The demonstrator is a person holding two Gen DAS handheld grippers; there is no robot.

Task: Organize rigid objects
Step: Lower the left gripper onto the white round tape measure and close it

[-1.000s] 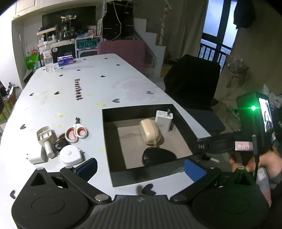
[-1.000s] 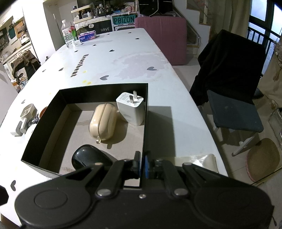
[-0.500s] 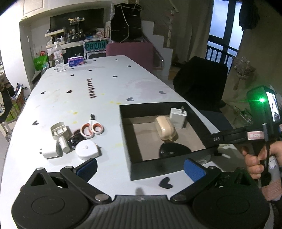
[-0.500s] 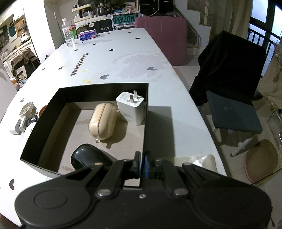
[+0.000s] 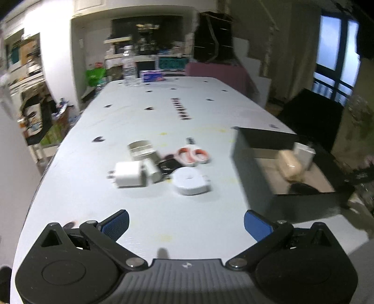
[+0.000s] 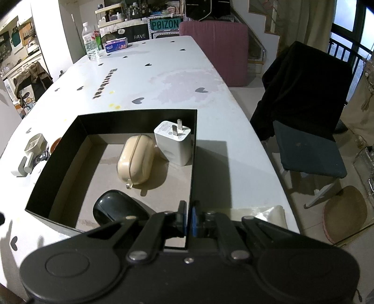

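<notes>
Keep the black box [image 6: 194, 149] steady with the right gripper [image 6: 188, 221] clenched on its near wall, charger, case and mouse already inside. Bring the left gripper [image 5: 186, 221], spread wide and empty, over the round white tape measure [image 5: 190, 183] beside the scissors [image 5: 193, 156], then close squarely across it

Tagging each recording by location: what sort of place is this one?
Most likely a lived-in home, a dining or living area. A long white table with heart decals fills the room, cluttered shelves of household goods line the far wall, and a staircase rises at the right.
</notes>
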